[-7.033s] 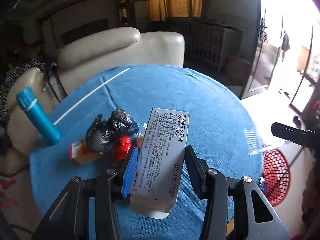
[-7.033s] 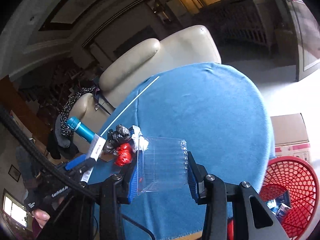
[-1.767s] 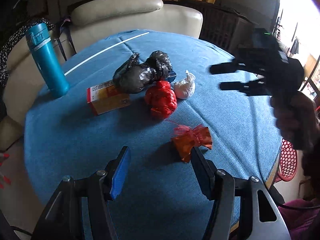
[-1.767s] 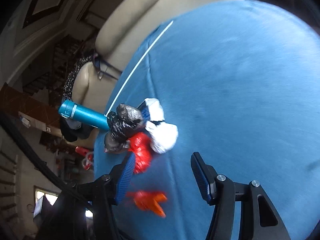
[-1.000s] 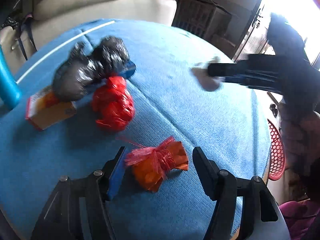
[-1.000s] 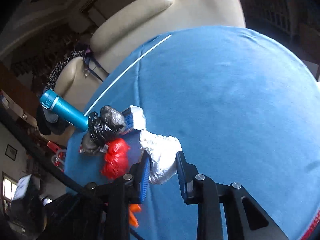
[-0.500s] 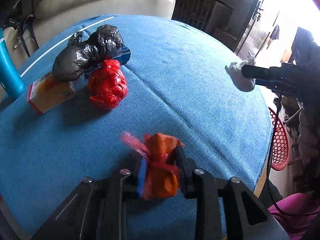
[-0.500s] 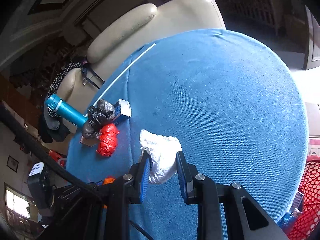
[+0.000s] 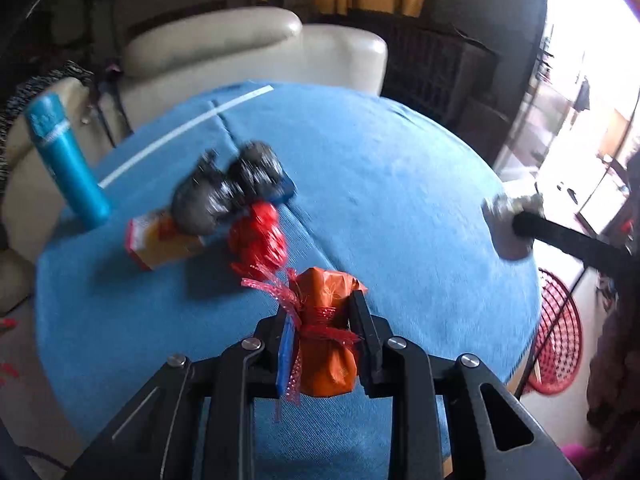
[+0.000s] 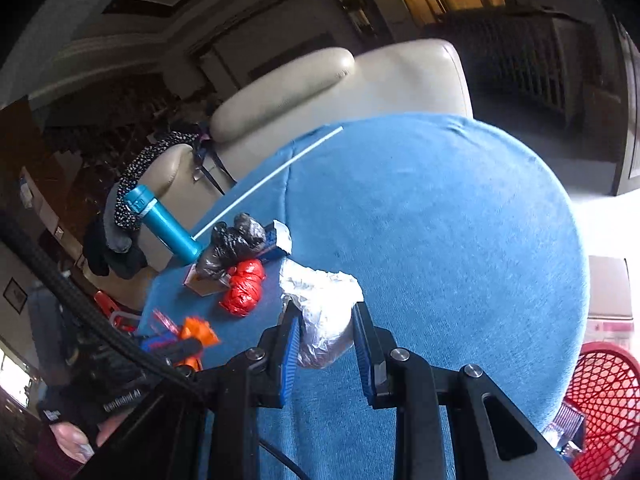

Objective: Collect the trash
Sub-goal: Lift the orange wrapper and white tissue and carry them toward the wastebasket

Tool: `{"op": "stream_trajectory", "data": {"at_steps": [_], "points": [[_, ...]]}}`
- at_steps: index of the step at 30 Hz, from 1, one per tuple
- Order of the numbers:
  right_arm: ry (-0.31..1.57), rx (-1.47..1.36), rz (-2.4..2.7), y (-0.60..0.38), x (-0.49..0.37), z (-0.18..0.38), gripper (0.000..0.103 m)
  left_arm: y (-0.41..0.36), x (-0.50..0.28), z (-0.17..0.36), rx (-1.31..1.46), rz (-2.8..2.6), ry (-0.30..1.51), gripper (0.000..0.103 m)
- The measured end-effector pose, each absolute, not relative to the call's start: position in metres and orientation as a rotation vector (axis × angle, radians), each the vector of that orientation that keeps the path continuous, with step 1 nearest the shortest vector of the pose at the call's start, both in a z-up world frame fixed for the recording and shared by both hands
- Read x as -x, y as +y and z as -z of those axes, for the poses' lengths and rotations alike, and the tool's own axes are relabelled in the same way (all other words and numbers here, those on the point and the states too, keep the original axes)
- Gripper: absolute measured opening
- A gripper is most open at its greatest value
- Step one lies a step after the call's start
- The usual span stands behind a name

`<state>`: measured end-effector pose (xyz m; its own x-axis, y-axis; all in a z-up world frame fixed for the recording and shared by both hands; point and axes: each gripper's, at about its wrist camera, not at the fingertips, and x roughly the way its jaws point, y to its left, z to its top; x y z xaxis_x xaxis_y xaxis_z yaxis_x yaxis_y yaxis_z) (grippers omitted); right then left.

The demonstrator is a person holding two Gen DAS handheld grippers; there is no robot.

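My left gripper [image 9: 322, 320] is shut on an orange wrapped bundle [image 9: 326, 344] tied with red mesh, held above the blue round table [image 9: 400, 200]. My right gripper [image 10: 324, 332] is shut on a white crumpled plastic bag [image 10: 322, 308], lifted over the table [image 10: 440, 220]. A red bag [image 9: 258, 236], black bags [image 9: 224, 188] and an orange box [image 9: 160, 238] lie on the table's left part; they also show in the right wrist view: the red bag [image 10: 242, 286] and black bags [image 10: 232, 244]. The red basket [image 10: 604, 404] stands on the floor at the right.
A teal flask [image 9: 66, 160] stands at the table's left edge. A blue-white box [image 10: 276, 246] lies by the black bags. A cream armchair [image 9: 240, 48] is behind the table. The red basket [image 9: 556, 316] shows past the table's right edge. A cardboard box [image 10: 608, 288] sits on the floor.
My left gripper closed on the orange bundle and lifted it off the table. My right gripper, holding the white bag, drew back toward the table's right edge.
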<state>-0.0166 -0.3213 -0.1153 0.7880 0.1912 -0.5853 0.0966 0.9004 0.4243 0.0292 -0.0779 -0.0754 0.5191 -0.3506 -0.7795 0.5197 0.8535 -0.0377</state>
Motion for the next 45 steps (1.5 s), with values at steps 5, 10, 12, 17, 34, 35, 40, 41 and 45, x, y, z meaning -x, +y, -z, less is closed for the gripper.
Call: {"op": "stream_trajectory", "data": {"at_steps": [5, 10, 12, 17, 34, 35, 40, 41, 45], "points": [[0.638, -0.453, -0.060, -0.321, 0.031, 0.106, 0.027, -0.083, -0.017, 0.049, -0.254, 0.432, 0.779, 0.028], [0.603, -0.459, -0.074, -0.318, 0.051, 0.098, 0.027, -0.087, 0.005, 0.036, -0.281, 0.392, 0.723, 0.028], [0.584, -0.456, -0.081, -0.315, 0.061, 0.093, 0.027, -0.086, 0.014, 0.031, -0.285, 0.387, 0.711, 0.028], [0.553, -0.445, -0.109, -0.305, 0.080, 0.084, 0.027, -0.086, 0.035, 0.022, -0.308, 0.355, 0.657, 0.028], [0.421, -0.427, -0.189, -0.284, 0.157, 0.043, 0.027, -0.065, 0.112, -0.034, -0.294, 0.215, 0.496, 0.028], [0.408, -0.425, -0.189, -0.285, 0.163, 0.040, 0.027, -0.064, 0.116, -0.038, -0.290, 0.209, 0.489, 0.028], [0.352, -0.440, -0.179, -0.298, 0.179, 0.027, 0.027, -0.068, 0.131, -0.056, -0.283, 0.203, 0.434, 0.028], [0.348, -0.448, -0.175, -0.300, 0.181, 0.027, 0.027, -0.070, 0.131, -0.058, -0.278, 0.206, 0.430, 0.028], [0.337, -0.449, -0.166, -0.306, 0.184, 0.032, 0.027, -0.074, 0.135, -0.056, -0.290, 0.193, 0.418, 0.028]]}}
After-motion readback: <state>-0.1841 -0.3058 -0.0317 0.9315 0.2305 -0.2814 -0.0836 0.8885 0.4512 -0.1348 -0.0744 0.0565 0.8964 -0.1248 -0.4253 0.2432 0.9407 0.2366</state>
